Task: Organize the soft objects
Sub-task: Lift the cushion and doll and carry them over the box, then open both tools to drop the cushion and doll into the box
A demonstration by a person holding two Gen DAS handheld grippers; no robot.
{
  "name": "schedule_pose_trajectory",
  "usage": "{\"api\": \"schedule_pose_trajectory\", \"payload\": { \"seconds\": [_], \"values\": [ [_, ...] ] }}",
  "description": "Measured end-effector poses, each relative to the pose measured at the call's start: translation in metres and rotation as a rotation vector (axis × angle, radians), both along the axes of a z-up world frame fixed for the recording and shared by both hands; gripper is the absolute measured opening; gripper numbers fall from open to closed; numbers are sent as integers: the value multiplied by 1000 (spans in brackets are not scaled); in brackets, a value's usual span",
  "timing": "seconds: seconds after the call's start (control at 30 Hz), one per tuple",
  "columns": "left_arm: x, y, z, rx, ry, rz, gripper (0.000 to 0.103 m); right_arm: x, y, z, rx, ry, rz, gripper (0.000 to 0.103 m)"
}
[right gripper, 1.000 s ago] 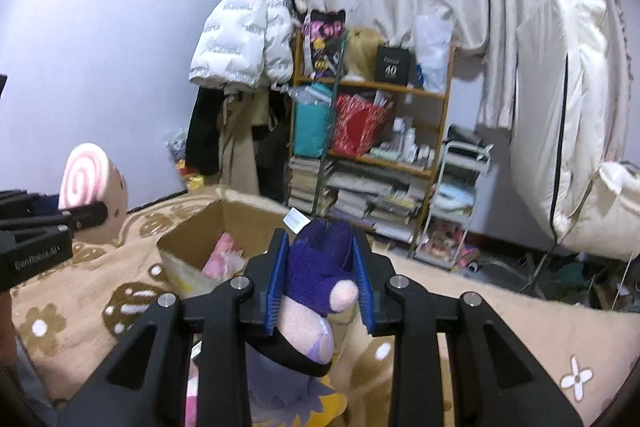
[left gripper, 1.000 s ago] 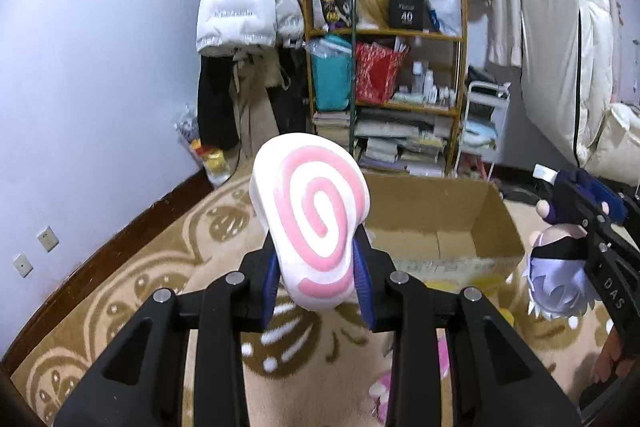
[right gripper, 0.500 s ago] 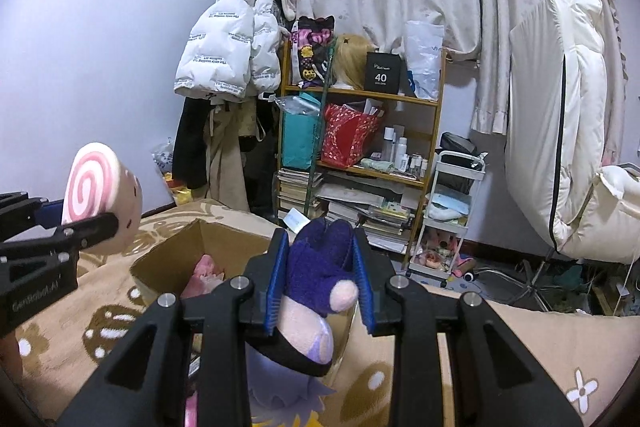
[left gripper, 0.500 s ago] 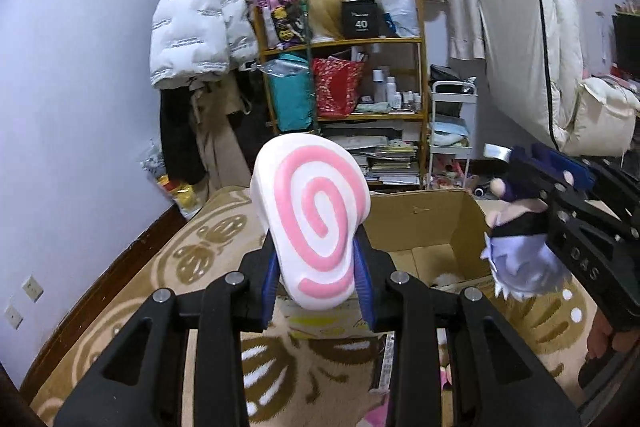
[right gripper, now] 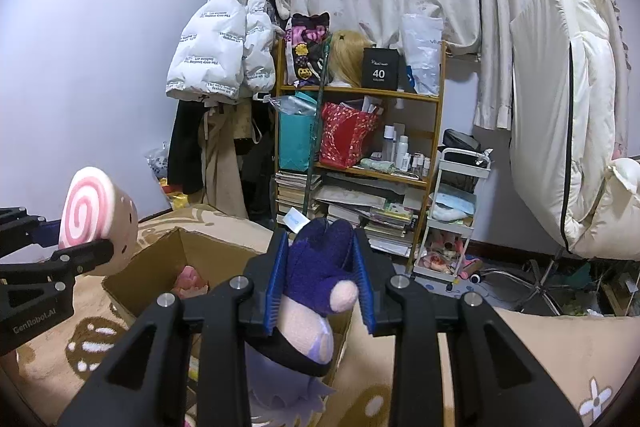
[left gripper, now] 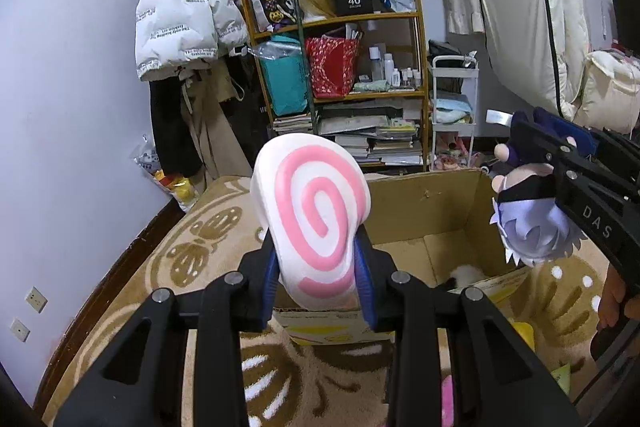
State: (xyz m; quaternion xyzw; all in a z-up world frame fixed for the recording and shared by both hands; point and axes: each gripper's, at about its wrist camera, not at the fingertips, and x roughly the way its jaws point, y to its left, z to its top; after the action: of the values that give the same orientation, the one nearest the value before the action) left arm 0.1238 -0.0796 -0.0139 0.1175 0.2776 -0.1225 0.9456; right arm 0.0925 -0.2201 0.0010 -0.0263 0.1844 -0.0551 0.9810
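My left gripper (left gripper: 316, 263) is shut on a white plush with a pink spiral (left gripper: 314, 215), held just in front of the near edge of an open cardboard box (left gripper: 424, 211) on the rug. My right gripper (right gripper: 320, 279) is shut on the legs of a plush doll (right gripper: 316, 287) in purple; the doll hangs head down, its lavender hair (left gripper: 532, 227) over the box's right side. In the right wrist view the spiral plush (right gripper: 90, 215) and the left gripper (right gripper: 68, 247) are at the left, above the box (right gripper: 168, 259), which holds a pink soft toy (right gripper: 190, 277).
A beige patterned rug (left gripper: 188, 255) covers the floor. Behind the box stand a cluttered wooden shelf (left gripper: 344, 75), a small white cart (left gripper: 452, 107), hanging coats (left gripper: 180, 23) and a folded white mattress (right gripper: 560, 107). A bare foot (left gripper: 612, 299) is at the right edge. Something white (left gripper: 466, 273) lies inside the box.
Both grippers have come closer to the box with their plush toys still held. The doll now hangs over the box's right side, and the left view has rolled somewhat.
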Motion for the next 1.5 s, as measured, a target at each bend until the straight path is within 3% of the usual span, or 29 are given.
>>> {"api": "schedule_pose_trajectory", "payload": {
  "seconds": [0.37,0.73,0.77,0.83,0.97,1.03,1.1,1.23,1.3,1.5],
  "values": [
    [21,3,-15,-2,68,-4,34,32,-6,-22,47,57,40,33],
    [32,4,-25,-31,124,-19,41,32,-2,-33,66,78,61,33],
    [33,4,-26,-33,133,-25,43,32,-2,-34,73,87,63,33],
    [32,3,-27,-28,123,-19,62,31,-3,-35,87,96,67,33],
    [27,5,-23,-38,86,-11,71,31,-2,-36,93,124,79,34],
    [28,6,-23,-37,101,1,75,31,-3,-38,102,139,78,39],
    [27,8,-23,-34,111,19,76,28,-3,-39,108,142,69,53],
    [27,13,-25,-11,149,36,81,24,-4,-38,117,151,75,67],
    [23,14,-24,16,150,45,81,16,-4,-34,125,146,74,81],
    [4,17,-11,36,142,60,91,-6,-2,-23,133,131,71,103]
  ]
}}
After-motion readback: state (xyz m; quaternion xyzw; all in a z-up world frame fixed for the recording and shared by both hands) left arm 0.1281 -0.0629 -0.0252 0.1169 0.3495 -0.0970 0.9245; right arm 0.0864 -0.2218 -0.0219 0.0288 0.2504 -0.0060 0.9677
